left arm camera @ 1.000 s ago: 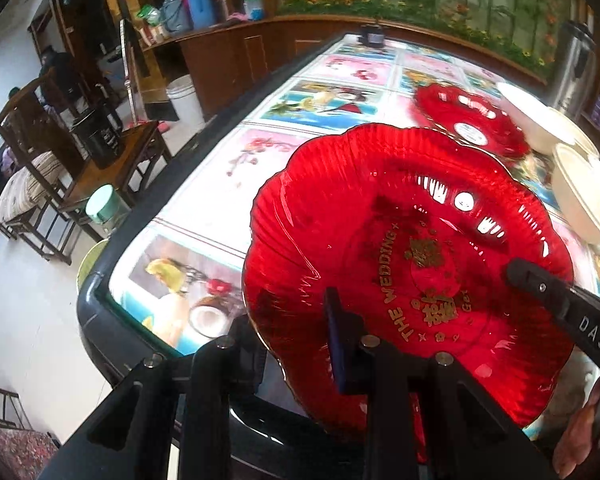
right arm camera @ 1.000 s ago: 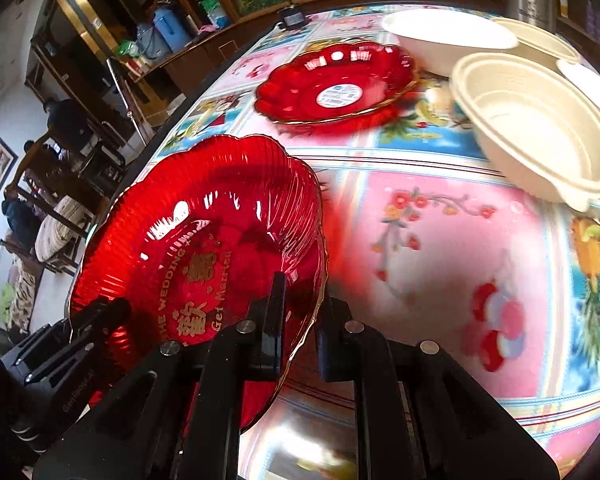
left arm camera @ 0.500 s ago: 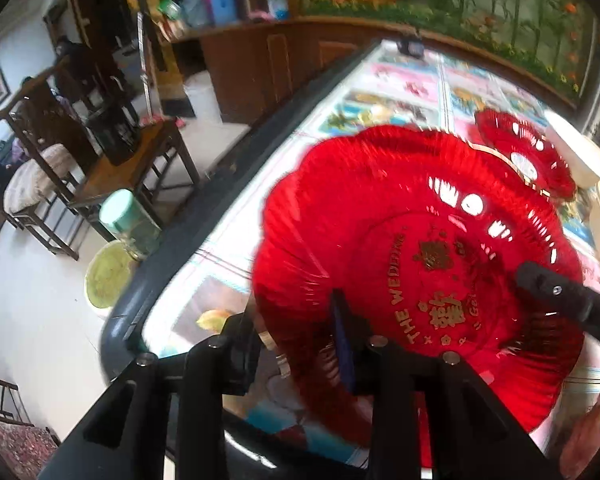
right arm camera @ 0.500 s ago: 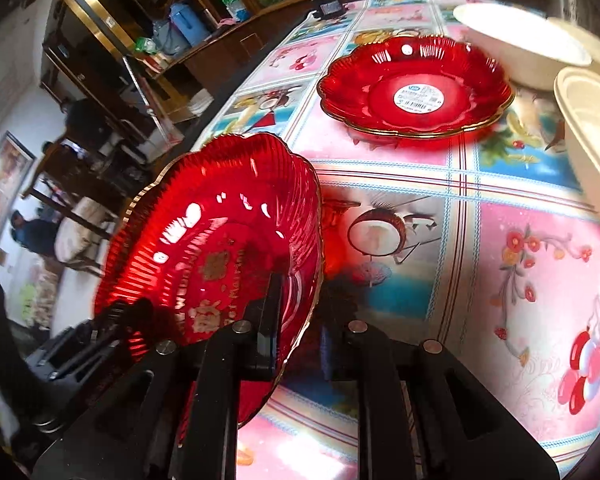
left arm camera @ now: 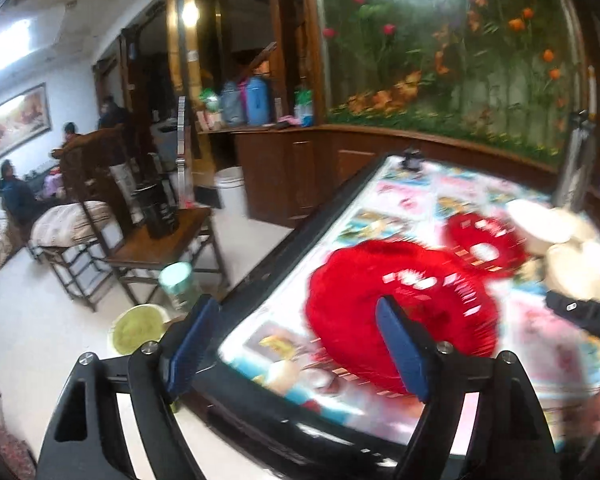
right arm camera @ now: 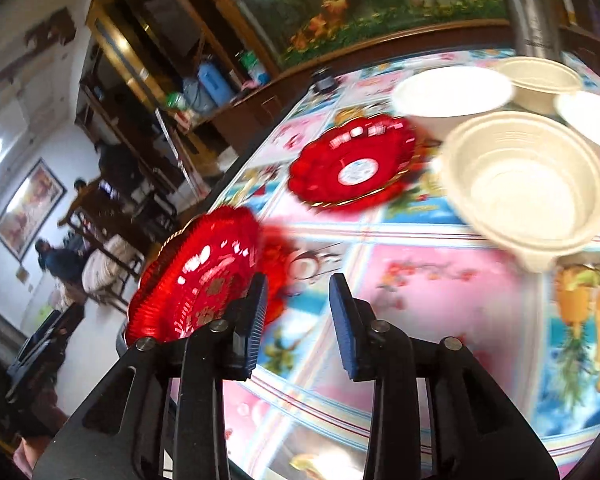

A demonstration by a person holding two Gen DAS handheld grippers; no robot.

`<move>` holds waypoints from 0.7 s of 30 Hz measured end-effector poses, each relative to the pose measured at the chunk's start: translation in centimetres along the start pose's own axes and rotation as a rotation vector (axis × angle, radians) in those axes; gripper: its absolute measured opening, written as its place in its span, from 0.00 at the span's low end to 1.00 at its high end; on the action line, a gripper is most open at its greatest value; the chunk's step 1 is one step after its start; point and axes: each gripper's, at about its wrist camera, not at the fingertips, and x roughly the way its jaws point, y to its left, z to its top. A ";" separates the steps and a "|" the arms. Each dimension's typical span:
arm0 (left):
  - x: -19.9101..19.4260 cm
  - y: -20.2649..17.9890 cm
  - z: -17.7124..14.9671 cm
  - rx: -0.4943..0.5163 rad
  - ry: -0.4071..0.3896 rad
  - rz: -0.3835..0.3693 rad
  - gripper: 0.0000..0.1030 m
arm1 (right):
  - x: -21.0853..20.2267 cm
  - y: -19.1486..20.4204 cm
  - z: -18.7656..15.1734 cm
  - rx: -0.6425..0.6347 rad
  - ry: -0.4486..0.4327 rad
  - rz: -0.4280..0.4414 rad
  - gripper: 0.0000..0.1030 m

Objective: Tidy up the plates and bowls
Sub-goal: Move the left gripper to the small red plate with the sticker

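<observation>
Bench (right arm camera: pixel 440 280) is carrying 2 red plates and 4 pale bowls (right arm camera: pixel 528 184). Near plate (right arm camera: pixel 204 276) is lying at the bench edge, released; left gripper (left arm camera: pixel 296 340) and right gripper (right arm camera: pixel 296 320) jaws have just been opening, empty. Next: regrasping, stacking onto far plate (right arm camera: pixel 356 160).

Wooden chair (left arm camera: pixel 112 216), green-lidded jar (left arm camera: pixel 179 282) on floor; framed picture (right arm camera: pixel 28 208) on wall.

Our right tool (right arm camera: pixel 298 322) has just been opening, nothing between its pads. At nine o'clock lies a red plate (right arm camera: pixel 204 272); another (right arm camera: pixel 354 162) at twelve; bowls (right arm camera: pixel 524 184) at two.
</observation>
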 end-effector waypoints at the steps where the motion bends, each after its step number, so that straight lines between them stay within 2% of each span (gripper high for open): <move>1: -0.2 -0.4 0.9 0.001 0.009 -0.042 0.79 | -0.5 -0.5 0.3 0.014 -0.006 0.003 0.31; 4: -0.1 -0.9 2.5 -0.029 0.063 -0.127 0.79 | -2.3 -2.0 1.8 0.048 -0.035 0.022 0.31; 8: 1.0 -1.3 4.6 -0.135 0.158 -0.251 0.79 | -4.0 -3.6 4.1 0.123 -0.046 0.132 0.31; 11: 1.3 -1.9 5.4 -0.182 0.185 -0.293 0.79 | -4.4 -4.2 5.3 0.160 -0.064 0.188 0.33; 15: 2.2 -3.1 6.4 -0.221 0.224 -0.321 0.79 | -3.6 -5.1 6.0 0.257 -0.063 0.322 0.44; 17: 2.7 -3.7 6.8 -0.241 0.257 -0.344 0.79 | -2.5 -5.1 5.8 0.307 -0.043 0.365 0.46; 19: 3.8 -4.4 7.5 -0.252 0.295 -0.358 0.79 | -1.1 -4.9 5.4 0.347 -0.014 0.384 0.46; 21: 4.9 -5.0 7.9 -0.264 0.329 -0.361 0.79 | 0.8 -4.6 5.0 0.367 0.011 0.368 0.46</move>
